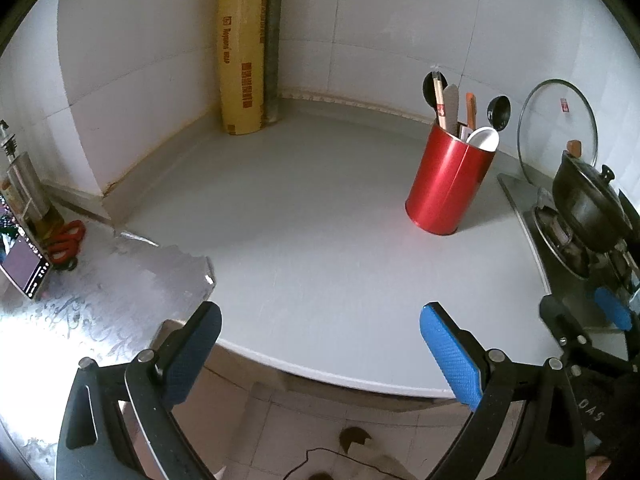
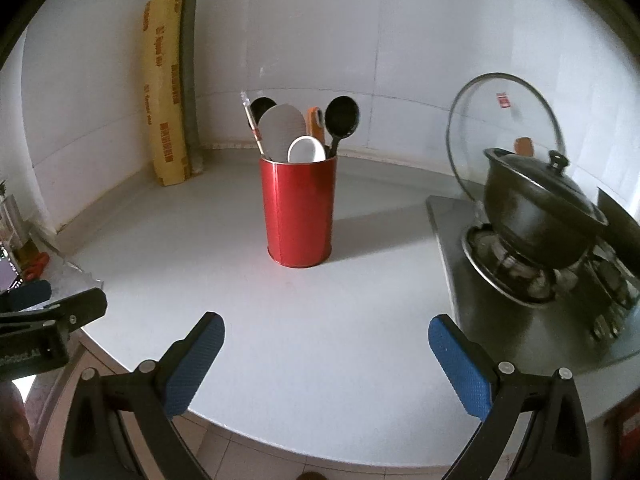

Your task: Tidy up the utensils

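Red holder (image 2: 298, 210) stands upright, well beyond right tongs (image 2: 326, 364), spread apart.

Red holder (image 2: 298, 210), yellow wrap roll (image 2: 166, 92)

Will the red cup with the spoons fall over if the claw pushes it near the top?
Probably yes. The red cup is tall and narrow, and the black ladle and other utensils stick up above its rim, so it looks top-heavy. Its shiny side may also be slippery on the smooth counter, so a low push might slide it instead.
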`<action>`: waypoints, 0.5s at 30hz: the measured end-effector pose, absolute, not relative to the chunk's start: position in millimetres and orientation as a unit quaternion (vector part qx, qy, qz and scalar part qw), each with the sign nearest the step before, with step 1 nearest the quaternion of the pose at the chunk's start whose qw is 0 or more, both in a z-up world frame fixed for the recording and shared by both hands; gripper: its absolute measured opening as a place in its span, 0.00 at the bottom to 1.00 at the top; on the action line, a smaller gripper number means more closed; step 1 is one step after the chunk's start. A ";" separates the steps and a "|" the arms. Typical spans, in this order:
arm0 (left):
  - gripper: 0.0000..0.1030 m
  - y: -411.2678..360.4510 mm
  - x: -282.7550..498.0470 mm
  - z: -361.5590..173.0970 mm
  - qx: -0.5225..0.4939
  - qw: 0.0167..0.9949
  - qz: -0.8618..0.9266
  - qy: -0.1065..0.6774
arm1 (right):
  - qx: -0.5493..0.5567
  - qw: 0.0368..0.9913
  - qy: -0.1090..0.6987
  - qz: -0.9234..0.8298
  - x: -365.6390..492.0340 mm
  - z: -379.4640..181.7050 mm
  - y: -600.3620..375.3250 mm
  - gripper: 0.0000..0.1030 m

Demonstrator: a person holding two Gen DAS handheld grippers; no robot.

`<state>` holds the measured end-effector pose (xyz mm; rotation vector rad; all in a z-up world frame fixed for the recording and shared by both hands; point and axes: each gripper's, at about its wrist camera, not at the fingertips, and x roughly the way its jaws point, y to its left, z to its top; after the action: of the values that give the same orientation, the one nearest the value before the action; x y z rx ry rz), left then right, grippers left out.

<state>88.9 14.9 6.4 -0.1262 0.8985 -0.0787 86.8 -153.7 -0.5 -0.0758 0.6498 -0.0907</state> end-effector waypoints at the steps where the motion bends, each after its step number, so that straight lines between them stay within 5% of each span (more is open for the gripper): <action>1: 0.97 16.3 86.6 6.4 -0.061 0.898 -0.039 0.433 | -0.035 0.946 0.318 -0.049 82.3 0.0 -153.8 1.00; 15: 0.97 16.3 75.1 11.5 -0.040 0.903 -0.041 0.425 | -0.028 0.946 0.310 -0.084 58.0 6.9 -160.0 1.00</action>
<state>75.1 16.3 11.5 -0.0836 0.8780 -0.0846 58.0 -160.0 6.9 -0.0566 0.6322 -0.1707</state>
